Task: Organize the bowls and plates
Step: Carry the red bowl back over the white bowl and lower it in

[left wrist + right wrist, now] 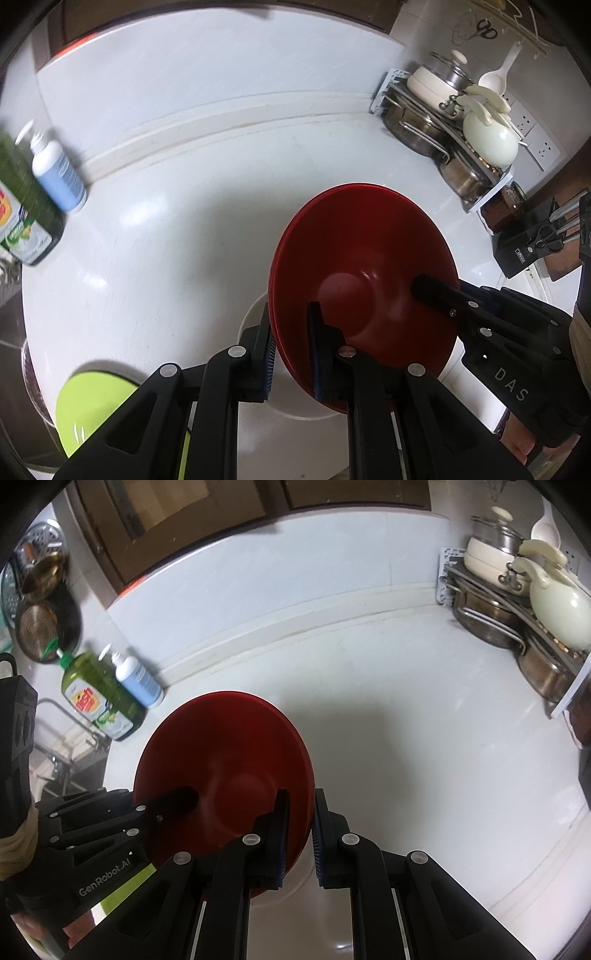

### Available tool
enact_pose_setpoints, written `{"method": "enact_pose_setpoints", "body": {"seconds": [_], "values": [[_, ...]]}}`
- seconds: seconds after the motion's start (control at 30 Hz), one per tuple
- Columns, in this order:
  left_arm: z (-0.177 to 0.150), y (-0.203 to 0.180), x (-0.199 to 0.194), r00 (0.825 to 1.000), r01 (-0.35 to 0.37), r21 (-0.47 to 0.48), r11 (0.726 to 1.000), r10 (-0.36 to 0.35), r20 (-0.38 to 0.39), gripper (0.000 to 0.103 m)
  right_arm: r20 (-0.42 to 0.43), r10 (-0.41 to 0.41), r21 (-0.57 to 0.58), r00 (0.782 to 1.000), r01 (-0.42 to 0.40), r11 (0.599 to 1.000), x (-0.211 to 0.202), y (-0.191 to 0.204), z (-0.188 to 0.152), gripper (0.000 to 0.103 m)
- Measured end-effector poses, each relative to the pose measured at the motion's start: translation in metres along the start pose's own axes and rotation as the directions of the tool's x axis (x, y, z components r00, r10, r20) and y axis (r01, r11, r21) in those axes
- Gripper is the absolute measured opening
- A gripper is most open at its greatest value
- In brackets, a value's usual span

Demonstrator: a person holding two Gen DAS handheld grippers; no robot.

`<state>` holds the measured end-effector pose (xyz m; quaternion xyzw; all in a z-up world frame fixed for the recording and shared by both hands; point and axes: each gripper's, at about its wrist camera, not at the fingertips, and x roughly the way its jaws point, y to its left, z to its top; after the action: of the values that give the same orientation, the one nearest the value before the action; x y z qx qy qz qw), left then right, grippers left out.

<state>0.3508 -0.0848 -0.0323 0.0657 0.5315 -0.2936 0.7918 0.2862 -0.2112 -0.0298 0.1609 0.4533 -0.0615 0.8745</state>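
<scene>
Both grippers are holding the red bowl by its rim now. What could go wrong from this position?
The red bowl is pinched only at opposite rim edges by the left gripper and right gripper, so it may slip or tilt. If it drops, it could hit the white dish directly below.

The white countertop (424, 746) lies bare across its middle and right, open passage up to the back ledge. At the left stand a green bottle (99, 698) and a pump bottle (138, 681); a rack of pots (517, 602) blocks the right corner. A white plate (295, 406) and a green plate (96, 406) fill the near edge.
</scene>
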Motion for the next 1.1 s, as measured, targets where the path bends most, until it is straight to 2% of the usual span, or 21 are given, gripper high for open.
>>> {"method": "enact_pose_setpoints", "body": {"seconds": [0.5, 1.1], "values": [[-0.029, 0.021, 0.026, 0.997, -0.002, -0.042, 0.999, -0.001, -0.073, 0.016, -0.11, -0.003, -0.019, 0.994, 0.001, 1.0, 0.03, 0.009, -0.024, 0.013], [-0.034, 0.016, 0.048, 0.993, -0.041, -0.002, 0.999, 0.04, -0.107, 0.018, -0.189, -0.006, -0.024, 0.982, 0.001, 1.0, 0.052, 0.002, -0.039, 0.013]]}}
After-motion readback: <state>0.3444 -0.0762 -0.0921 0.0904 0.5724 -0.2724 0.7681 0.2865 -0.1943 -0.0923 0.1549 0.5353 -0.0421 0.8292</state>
